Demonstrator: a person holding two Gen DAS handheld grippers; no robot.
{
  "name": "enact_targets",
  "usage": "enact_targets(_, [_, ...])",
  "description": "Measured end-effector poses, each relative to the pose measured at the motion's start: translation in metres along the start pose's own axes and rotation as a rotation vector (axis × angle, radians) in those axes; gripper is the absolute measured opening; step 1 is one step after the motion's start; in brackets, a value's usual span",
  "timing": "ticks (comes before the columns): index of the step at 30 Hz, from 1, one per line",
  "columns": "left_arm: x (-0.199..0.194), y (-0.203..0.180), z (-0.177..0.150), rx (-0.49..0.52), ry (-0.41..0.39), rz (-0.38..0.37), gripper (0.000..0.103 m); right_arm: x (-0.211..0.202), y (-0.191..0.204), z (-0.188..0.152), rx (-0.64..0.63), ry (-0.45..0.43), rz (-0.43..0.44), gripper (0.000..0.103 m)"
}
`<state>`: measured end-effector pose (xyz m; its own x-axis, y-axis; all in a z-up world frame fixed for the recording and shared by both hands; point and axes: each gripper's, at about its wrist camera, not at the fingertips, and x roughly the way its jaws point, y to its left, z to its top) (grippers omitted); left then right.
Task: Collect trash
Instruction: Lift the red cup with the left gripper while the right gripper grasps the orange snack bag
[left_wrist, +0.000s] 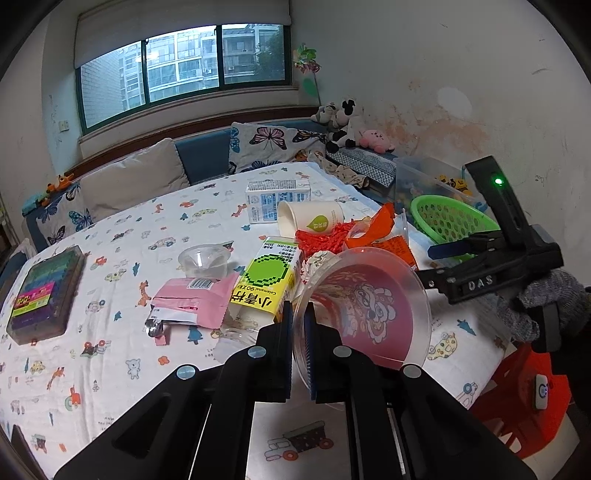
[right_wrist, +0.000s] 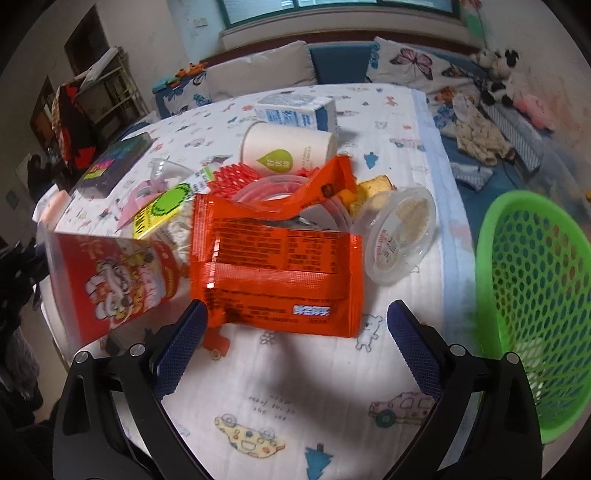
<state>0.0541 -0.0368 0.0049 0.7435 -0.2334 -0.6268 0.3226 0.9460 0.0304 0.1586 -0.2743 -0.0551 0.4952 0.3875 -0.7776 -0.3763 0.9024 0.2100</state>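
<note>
My left gripper (left_wrist: 299, 354) is shut on the rim of a clear plastic cup (left_wrist: 369, 306) with a red cartoon print. The cup lies tilted with its mouth toward the camera. In the right wrist view the same cup (right_wrist: 110, 280) shows at the left. My right gripper (right_wrist: 297, 312) stands open just above the tablecloth. The near edge of an orange snack wrapper (right_wrist: 277, 266) lies between its fingertips (right_wrist: 195, 317), and the pads do not press on it. A green mesh basket (right_wrist: 535, 295) stands at the table's right edge.
Behind the wrapper lie a paper cup (right_wrist: 288, 147), a milk carton (right_wrist: 295, 109), red netting (right_wrist: 232, 177) and a clear lidded tub (right_wrist: 402, 232). A yellow-green juice carton (left_wrist: 266, 280), a pink packet (left_wrist: 195, 302) and a box of coloured items (left_wrist: 44, 291) sit further left.
</note>
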Motion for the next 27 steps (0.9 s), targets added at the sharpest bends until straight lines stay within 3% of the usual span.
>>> enact_targets(3, [0.001, 0.000, 0.000, 0.000, 0.005, 0.003, 0.006, 0.005, -0.005, 0.003, 0.040, -0.005, 0.054, 0.097])
enact_targets(11, [0.002, -0.001, 0.001, 0.005, 0.007, 0.004, 0.006, 0.022, -0.010, 0.002, 0.082, 0.001, 0.081, 0.097])
enact_targets(13, [0.002, -0.001, 0.000, 0.008, 0.007, 0.007, 0.006, 0.024, -0.010, 0.002, 0.081, 0.005, 0.068, 0.097])
enact_targets(20, [0.000, -0.001, 0.001, 0.007, 0.004, -0.003, 0.006, 0.008, -0.006, -0.009, 0.086, -0.033, 0.012, 0.077])
enact_targets(27, [-0.010, -0.008, 0.006, 0.023, -0.021, -0.029, 0.006, -0.020, -0.002, -0.022, 0.092, -0.092, -0.024, 0.075])
